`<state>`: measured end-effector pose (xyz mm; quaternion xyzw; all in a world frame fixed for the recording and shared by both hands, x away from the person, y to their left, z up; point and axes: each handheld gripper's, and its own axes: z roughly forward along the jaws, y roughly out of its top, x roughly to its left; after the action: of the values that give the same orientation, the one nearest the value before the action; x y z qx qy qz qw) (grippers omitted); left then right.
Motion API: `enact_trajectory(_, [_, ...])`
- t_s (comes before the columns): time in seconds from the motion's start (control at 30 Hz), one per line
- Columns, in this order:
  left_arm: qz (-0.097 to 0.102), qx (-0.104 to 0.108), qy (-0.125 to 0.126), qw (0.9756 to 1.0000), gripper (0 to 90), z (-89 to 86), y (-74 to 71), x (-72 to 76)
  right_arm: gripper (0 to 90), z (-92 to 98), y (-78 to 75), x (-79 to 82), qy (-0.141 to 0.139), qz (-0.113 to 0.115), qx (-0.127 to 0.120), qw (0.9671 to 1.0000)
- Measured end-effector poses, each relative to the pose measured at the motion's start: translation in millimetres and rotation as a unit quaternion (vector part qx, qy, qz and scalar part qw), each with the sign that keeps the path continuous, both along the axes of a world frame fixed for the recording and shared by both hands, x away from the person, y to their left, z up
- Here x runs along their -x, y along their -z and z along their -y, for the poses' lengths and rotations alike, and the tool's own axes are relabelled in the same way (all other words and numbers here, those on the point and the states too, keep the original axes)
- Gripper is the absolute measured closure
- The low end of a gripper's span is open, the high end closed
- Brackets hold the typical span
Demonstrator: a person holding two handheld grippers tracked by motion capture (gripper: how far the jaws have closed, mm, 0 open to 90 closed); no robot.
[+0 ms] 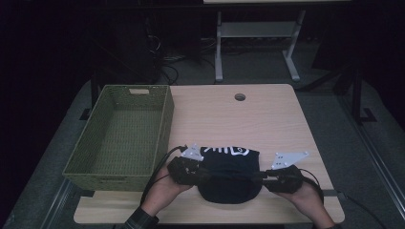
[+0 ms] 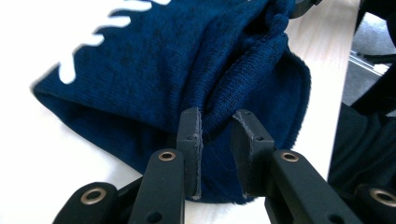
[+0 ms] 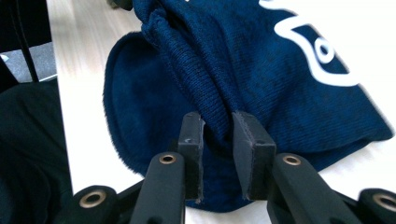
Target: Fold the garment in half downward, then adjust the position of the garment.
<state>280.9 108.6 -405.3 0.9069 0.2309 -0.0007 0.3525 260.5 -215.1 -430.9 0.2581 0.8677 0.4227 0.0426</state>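
Beanie (image 1: 229,176), dark blue knit with white lettering, lies on the table (image 1: 267,114) near its front edge, stretched between the two grippers. In the left gripper view a raised fold of the knit runs between the jaws of the left gripper (image 2: 219,135); the fabric fills the gap and seems pinched, though how firmly the pads press I cannot tell. The right gripper (image 3: 219,135) shows the same in its own view: a ridge of ribbed fabric caught between its two black jaws, the white letters off to one side. From above, the left gripper (image 1: 198,171) meets the beanie's left edge and the right gripper (image 1: 265,177) its right edge, both pointing inward toward each other, each held in a hand (image 1: 165,191) that comes in from the bottom. The part of the beanie nearest the person lies flat on the wood, while the middle is bunched into a fold. A green woven basket (image 1: 165,119) stands on the table's left side, just beside the left gripper. A round hole (image 1: 239,97) sits in the tabletop toward the far edge, well apart from the beanie.
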Motion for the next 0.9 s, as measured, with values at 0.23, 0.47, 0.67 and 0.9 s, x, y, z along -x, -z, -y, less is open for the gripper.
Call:
enact_trajectory(0.23, [-0.017, -0.019, 0.006, 0.9996, 74.4, 3.3, 17.3, 9.9, 69.9, -4.0, 13.5, 10.0, -0.014, -0.01, 0.018, 0.9997])
enact_trajectory(0.47, [-0.025, -0.023, 0.011, 0.9994, 73.0, 1.5, 21.1, 13.7, 63.0, -6.0, 23.3, 17.3, -0.025, -0.02, 0.033, 0.9989])
enact_trajectory(0.67, [-0.013, -0.013, -0.003, 0.9998, 66.9, -8.3, 5.6, 12.7, 61.3, 4.2, 12.3, 16.4, -0.017, -0.014, 0.015, 0.9996])
enact_trajectory(0.9, [0.005, 0.019, -0.019, 0.9996, 69.3, -17.7, -19.2, 5.2, 62.9, 16.2, -4.1, 12.3, -0.014, 0.001, -0.014, 0.9998])
